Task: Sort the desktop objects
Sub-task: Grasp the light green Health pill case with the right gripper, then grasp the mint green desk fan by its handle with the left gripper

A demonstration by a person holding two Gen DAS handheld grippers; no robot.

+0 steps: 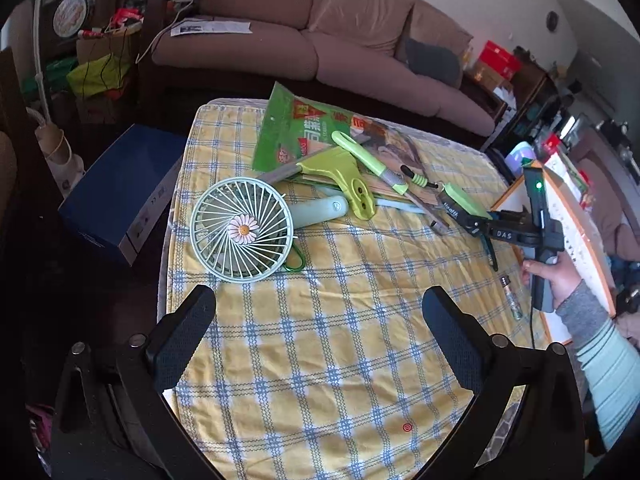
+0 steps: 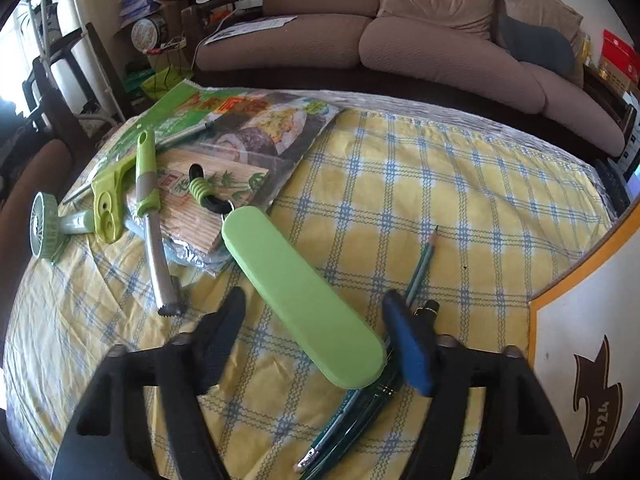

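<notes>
Sorting barely begun: fan (image 1: 241, 230), peeler (image 2: 154, 216), pencils (image 2: 420, 270) all loose on worktop (image 1: 320, 340). Left tool (image 1: 320, 340) wide open, empty; right tool (image 2: 314, 336) open astride green case (image 2: 300, 296), no grip.

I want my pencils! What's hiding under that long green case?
Under the green case lie a pencil and teal pens on the checked cloth. Their middles are covered, so I can't count them.

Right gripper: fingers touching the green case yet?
Cannot tell. In the right wrist view the right gripper straddles the green case; its fingers sit close, with no plain gap or contact.
</notes>
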